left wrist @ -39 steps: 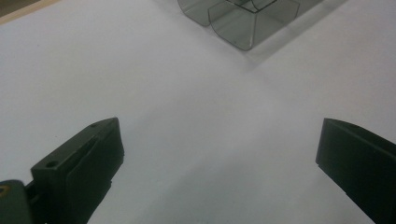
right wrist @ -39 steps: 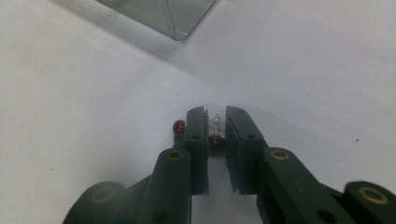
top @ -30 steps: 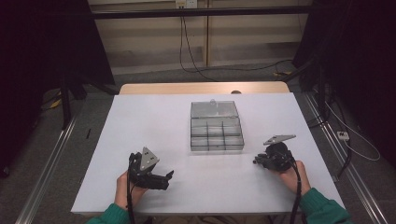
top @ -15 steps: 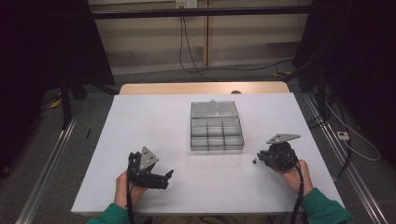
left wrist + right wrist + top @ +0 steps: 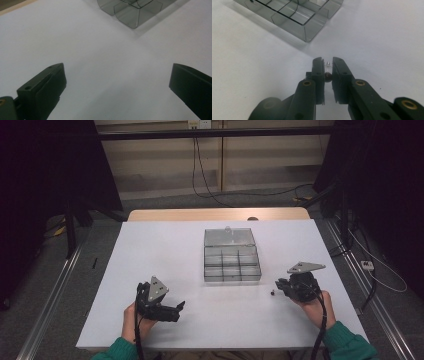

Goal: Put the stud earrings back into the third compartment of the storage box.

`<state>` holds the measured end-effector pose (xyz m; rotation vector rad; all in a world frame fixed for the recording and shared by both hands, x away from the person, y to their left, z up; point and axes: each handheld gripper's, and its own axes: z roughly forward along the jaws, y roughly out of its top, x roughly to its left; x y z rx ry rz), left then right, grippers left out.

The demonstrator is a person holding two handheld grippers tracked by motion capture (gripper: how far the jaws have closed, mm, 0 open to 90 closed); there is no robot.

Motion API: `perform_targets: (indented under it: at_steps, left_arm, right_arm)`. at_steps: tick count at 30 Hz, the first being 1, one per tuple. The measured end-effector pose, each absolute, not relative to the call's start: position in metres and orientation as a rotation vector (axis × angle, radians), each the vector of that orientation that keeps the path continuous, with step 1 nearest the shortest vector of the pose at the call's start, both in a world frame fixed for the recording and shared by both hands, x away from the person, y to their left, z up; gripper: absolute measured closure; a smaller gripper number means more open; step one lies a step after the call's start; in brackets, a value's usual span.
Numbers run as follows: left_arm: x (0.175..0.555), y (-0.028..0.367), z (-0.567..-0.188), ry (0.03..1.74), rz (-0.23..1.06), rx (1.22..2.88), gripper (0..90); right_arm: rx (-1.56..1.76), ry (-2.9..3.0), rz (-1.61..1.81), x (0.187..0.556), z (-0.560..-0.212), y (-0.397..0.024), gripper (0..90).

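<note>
A tiny dark screw (image 5: 327, 76) is pinched between the nearly closed jaws of the right gripper (image 5: 327, 65), low over the white table (image 5: 165, 255), near the clear compartment box (image 5: 231, 256). The left gripper (image 5: 117, 82) is held wide open, nothing between its jaws

No text, label, brand, number or sign can be read; nothing legible is found on the compartment box (image 5: 231, 262) (clear plastic) or the counter (image 5: 165, 250).

Dim room, soft close-up focus
</note>
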<state>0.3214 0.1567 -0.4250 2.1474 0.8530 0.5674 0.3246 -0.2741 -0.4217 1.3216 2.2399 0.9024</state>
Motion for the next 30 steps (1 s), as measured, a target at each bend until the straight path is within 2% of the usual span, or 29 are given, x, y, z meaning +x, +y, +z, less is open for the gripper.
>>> perform_targets:
  at_steps: [30]
  left_arm:
    - [0.324,0.157,-0.428,0.859,0.564,2.163,0.7]
  right_arm:
    - [1.214,2.153,1.007,0.327,-0.408,-0.270,81.0]
